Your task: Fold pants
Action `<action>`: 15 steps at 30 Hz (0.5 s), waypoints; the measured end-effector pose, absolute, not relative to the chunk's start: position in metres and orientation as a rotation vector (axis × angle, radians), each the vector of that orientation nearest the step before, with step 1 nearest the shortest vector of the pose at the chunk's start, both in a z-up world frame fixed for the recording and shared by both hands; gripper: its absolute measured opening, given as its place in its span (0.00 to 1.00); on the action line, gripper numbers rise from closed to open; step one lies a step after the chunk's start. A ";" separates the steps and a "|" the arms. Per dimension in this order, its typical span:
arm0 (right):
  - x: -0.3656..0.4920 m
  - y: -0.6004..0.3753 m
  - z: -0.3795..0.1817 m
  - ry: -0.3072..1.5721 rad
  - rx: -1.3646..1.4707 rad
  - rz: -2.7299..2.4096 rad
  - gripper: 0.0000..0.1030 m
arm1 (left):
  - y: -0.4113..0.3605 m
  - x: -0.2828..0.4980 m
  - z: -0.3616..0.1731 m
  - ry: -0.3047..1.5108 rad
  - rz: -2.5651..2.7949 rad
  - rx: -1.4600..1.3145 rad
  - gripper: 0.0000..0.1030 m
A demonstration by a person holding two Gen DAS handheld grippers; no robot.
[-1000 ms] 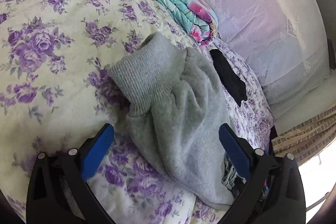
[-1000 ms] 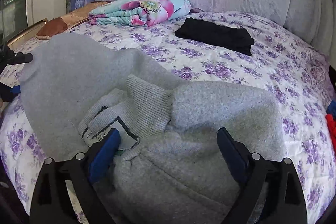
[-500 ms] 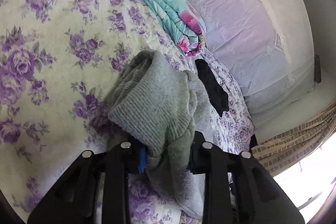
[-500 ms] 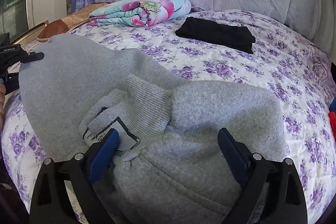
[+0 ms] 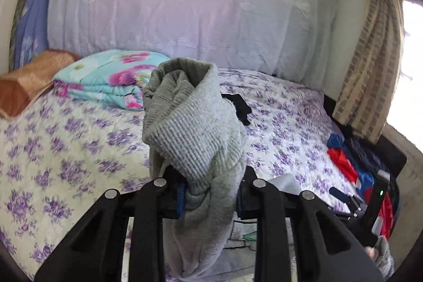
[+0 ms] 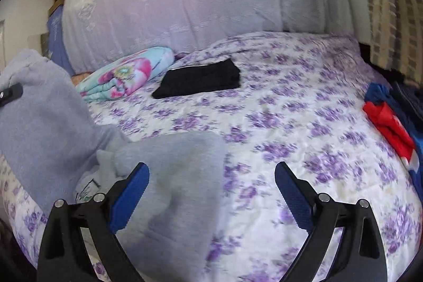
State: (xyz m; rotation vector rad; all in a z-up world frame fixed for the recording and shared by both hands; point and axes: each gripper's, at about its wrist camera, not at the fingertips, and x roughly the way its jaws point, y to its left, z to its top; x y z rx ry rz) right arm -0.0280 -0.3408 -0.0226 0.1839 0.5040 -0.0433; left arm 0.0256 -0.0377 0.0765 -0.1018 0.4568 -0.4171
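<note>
The grey pants (image 5: 195, 128) hang bunched from my left gripper (image 5: 211, 194), which is shut on the ribbed cuff and holds it up above the bed (image 5: 66, 149). In the right wrist view the pants (image 6: 53, 128) rise in a sheet at the left, and a lower fold lies on the sheet by my left blue pad (image 6: 132, 189). My right gripper (image 6: 211, 192) is open over the bed (image 6: 304, 123), with only the fold's edge and bare sheet between its fingers.
A folded black garment (image 6: 201, 78) and a folded floral blanket (image 6: 124, 78) lie near the headboard. Red and blue clothes (image 6: 388, 120) sit at the bed's right edge. An orange pillow (image 5: 29, 81) lies at the far left, and a curtain (image 5: 370, 70) hangs on the right.
My left gripper closed on the ribbed cuff, lifted it off the bed and rolled level. My right gripper slid right, off the waistband, and stayed open.
</note>
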 end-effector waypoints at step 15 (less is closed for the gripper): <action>-0.072 -0.426 -0.037 0.468 0.387 -0.216 0.93 | -0.192 -0.023 -0.002 0.498 -0.655 0.219 0.90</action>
